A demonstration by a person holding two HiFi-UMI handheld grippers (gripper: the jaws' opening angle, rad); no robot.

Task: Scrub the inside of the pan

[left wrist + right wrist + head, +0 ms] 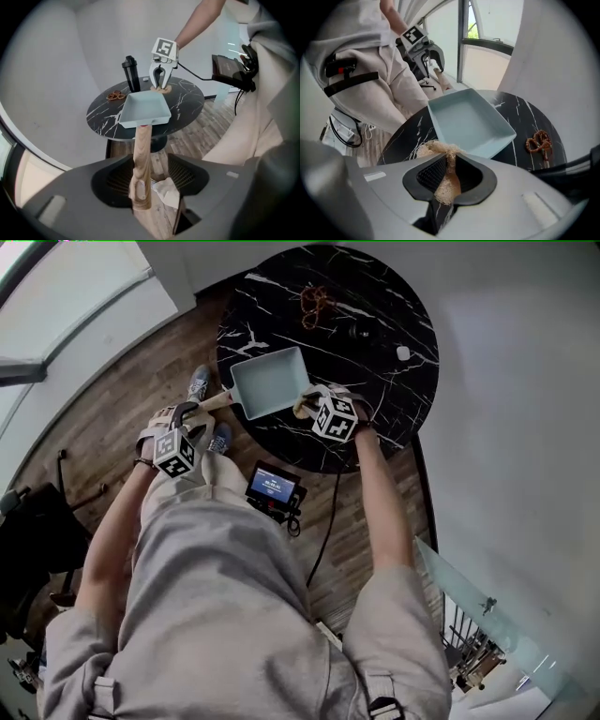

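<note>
Pan: a pale blue rectangular tray with a wooden handle, standing flat on the round black marbled table, left of centre in the upper half of the head view. Its inside is bare and faces up. The long axis of pan and handle runs from the tray down and left, past the table edge, toward the left gripper. In the left gripper view the handle rises up the middle of the frame from the jaws to the tray. These jaws are spread wide, with the end of the handle between them. A gap shows on both sides, so the pads do not press and the handle is not yet secured. The right gripper has its jaws drawn close, pinching a tan fibrous scrubber, whose tuft sticks out past the tips. In the right gripper view the tray fills the centre of the frame, just above the tuft. The scrubber lies outside the near wall, over the table, and contact with the table cannot be confirmed. In the head view this gripper sits just beside the lower right corner of the tray and is the nearer of the two to the inside. Judgement: the left jaws must close across the handle to steady the pan. The right gripper must lift the scrubber over the near wall, then lower it onto the floor of the tray.
</note>
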